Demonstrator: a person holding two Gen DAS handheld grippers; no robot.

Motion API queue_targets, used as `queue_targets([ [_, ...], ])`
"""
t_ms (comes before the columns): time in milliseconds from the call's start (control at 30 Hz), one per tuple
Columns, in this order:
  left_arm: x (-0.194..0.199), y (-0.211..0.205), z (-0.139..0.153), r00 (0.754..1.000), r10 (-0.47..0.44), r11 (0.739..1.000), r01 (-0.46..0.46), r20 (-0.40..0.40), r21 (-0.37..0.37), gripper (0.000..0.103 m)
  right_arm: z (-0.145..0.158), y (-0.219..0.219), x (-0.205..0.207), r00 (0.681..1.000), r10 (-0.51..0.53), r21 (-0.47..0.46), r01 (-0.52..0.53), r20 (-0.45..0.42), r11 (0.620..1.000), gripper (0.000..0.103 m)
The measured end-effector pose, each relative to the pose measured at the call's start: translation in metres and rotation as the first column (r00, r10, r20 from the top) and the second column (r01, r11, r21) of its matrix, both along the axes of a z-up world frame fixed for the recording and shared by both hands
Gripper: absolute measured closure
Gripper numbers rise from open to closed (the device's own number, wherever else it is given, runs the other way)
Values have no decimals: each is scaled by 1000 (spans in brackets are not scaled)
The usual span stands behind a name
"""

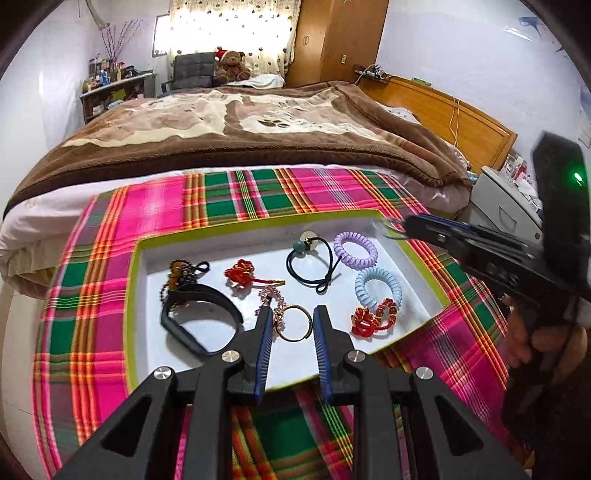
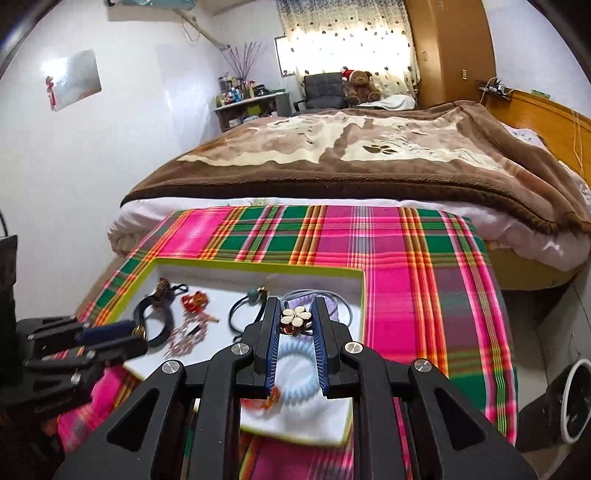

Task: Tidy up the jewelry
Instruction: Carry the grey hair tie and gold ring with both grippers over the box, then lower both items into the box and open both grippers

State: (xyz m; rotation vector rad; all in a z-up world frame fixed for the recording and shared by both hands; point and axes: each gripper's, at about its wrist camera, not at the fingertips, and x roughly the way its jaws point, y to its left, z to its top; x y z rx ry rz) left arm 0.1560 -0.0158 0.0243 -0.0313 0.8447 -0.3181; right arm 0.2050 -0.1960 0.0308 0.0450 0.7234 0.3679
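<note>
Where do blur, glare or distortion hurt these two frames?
Left wrist view: the window curtain is blown out, the bed bends with the fisheye, and the right tongs look slightly smeared. Right wrist view: the left tongs and the red item at the tray's near edge are motion-blurred, while the flower clip stays sharp.

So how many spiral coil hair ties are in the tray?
2: a purple spiral coil hair tie at the far right, a light blue one just nearer. None seems hidden.
</note>
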Motion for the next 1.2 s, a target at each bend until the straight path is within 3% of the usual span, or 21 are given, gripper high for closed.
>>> queue_targets([
  [467, 18, -11, -29, 997, -13, 1000, 13, -78, 4, 80, -40, 10, 30, 995, 22, -68, -29, -97, 997, 85],
  [1000, 21, -13, -35, 995, -11, 1000, 11, -100, 4, 79, -45, 13, 29, 994, 17, -87, -27, -108, 996, 85],
  [1200, 19, -14, -33, 995, -13, 1000, 14, -95, 6, 74, -44, 16, 27, 995, 15, -104, -25, -98, 994, 83],
])
